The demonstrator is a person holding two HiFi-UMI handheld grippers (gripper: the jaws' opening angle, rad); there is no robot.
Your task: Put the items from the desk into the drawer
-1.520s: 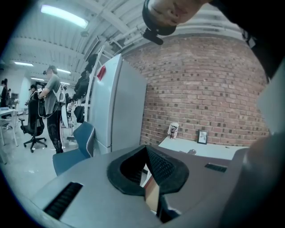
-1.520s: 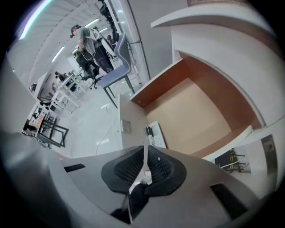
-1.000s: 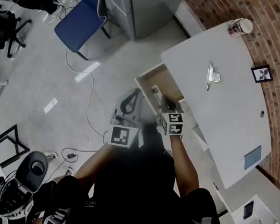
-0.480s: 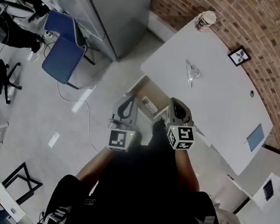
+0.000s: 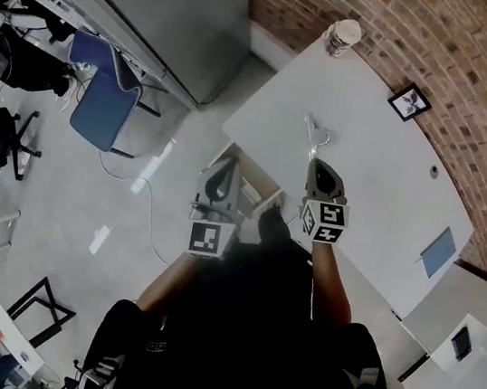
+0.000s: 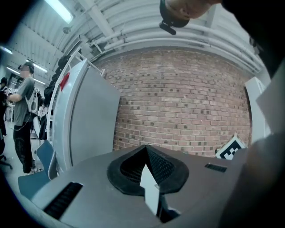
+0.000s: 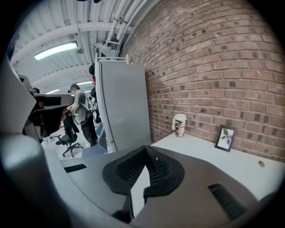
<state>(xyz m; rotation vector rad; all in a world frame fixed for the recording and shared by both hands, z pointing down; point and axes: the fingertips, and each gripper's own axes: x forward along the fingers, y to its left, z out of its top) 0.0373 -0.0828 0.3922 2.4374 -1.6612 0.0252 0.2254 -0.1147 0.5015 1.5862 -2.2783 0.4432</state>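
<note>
Both grippers empty, jaws closed, held up by the desk

The left gripper (image 6: 146, 149) and right gripper (image 7: 145, 149) both had their jaws pinched together at the tips with nothing between them. The right one was held out over the near edge of the white desk (image 5: 383, 179), just short of a small metal piece (image 5: 315, 136); the left one hung over the floor beside the open drawer (image 5: 255, 177). A cup (image 5: 344, 36), picture frame (image 5: 409, 102) and blue card (image 5: 437, 251) sat on the desk. Couldn't really tell what was in the drawer.
</note>
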